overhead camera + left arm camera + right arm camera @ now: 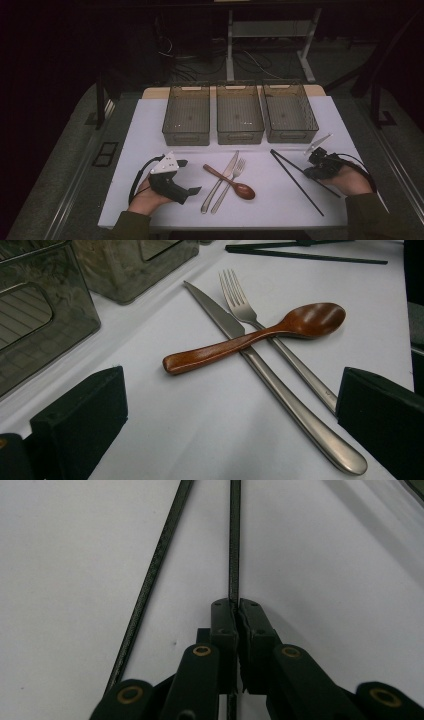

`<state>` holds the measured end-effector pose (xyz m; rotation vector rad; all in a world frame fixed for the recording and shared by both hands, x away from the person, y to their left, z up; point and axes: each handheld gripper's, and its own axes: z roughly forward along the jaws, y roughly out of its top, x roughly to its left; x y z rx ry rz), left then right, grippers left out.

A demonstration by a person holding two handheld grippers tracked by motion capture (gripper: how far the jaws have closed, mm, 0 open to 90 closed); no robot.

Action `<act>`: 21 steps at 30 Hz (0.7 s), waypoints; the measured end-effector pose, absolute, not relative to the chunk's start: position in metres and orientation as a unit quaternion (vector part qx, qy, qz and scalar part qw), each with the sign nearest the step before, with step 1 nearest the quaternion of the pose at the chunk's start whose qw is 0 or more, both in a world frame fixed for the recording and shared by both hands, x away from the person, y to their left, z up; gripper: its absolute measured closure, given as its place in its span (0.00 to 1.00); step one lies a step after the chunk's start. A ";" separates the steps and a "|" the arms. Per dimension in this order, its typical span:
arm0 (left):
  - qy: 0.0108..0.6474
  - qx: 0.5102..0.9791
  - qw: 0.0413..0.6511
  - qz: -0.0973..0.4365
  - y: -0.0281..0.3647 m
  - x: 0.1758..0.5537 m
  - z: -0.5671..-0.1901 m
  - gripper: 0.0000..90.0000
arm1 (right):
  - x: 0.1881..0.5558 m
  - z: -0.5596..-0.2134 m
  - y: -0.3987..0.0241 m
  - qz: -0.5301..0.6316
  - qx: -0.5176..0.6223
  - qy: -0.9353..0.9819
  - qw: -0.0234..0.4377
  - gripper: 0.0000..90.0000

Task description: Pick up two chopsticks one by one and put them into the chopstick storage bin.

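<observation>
Two black chopsticks lie in a V at the right of the white table. My right gripper [311,171] [235,605] is shut on the farther chopstick [292,164] [233,540], pads pressed on it. The other chopstick [300,186] [150,580] lies free beside it. At the table's middle a wooden spoon [235,186] [240,342] rests across a steel knife [232,161] [280,400] and a fork [239,166] [240,305]. My left gripper [189,176] [230,410] stands open just left of the cutlery, with nothing between its jaws.
Three smoky transparent bins [186,131] [240,135] [292,134] stand in a row at the back of the table, and two of them show at the left gripper view's upper left [40,320]. The table's front edge [225,225] runs just ahead of the person's hands.
</observation>
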<state>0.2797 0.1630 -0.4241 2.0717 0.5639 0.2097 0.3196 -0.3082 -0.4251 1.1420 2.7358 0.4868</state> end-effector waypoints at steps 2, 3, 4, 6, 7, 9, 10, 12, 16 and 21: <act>0.229 0.847 0.472 0.085 0.163 0.280 -0.424 0.00 | 0.319 -0.425 -0.311 0.171 0.381 0.906 0.067 0.96; 0.229 0.847 0.472 0.085 0.163 0.280 -0.424 0.00 | 0.318 -0.425 -0.313 0.174 0.384 0.905 0.065 0.96; 0.228 0.847 0.471 0.085 0.163 0.280 -0.424 0.00 | 0.318 -0.425 -0.316 0.177 0.383 0.904 0.066 0.96; 0.229 0.848 0.471 0.085 0.163 0.280 -0.424 0.00 | 0.316 -0.423 -0.322 0.187 0.388 0.900 0.065 0.96; 0.231 0.846 0.474 0.084 0.162 0.280 -0.425 0.00 | 0.315 -0.422 -0.325 0.196 0.390 0.897 0.064 0.96; 0.228 0.848 0.470 0.085 0.162 0.280 -0.425 0.00 | 0.313 -0.419 -0.330 0.215 0.396 0.891 0.060 0.96; 0.228 0.849 0.470 0.085 0.163 0.280 -0.425 0.00 | 0.312 -0.418 -0.333 0.221 0.397 0.889 0.061 0.96; 0.227 0.849 0.469 0.086 0.163 0.280 -0.424 0.00 | 0.311 -0.415 -0.338 0.235 0.399 0.884 0.059 0.96; 0.226 0.850 0.467 0.086 0.162 0.280 -0.425 0.00 | 0.307 -0.412 -0.344 0.260 0.401 0.877 0.057 0.96; 0.226 0.850 0.468 0.086 0.162 0.279 -0.425 0.00 | 0.305 -0.406 -0.351 0.286 0.406 0.866 0.065 0.96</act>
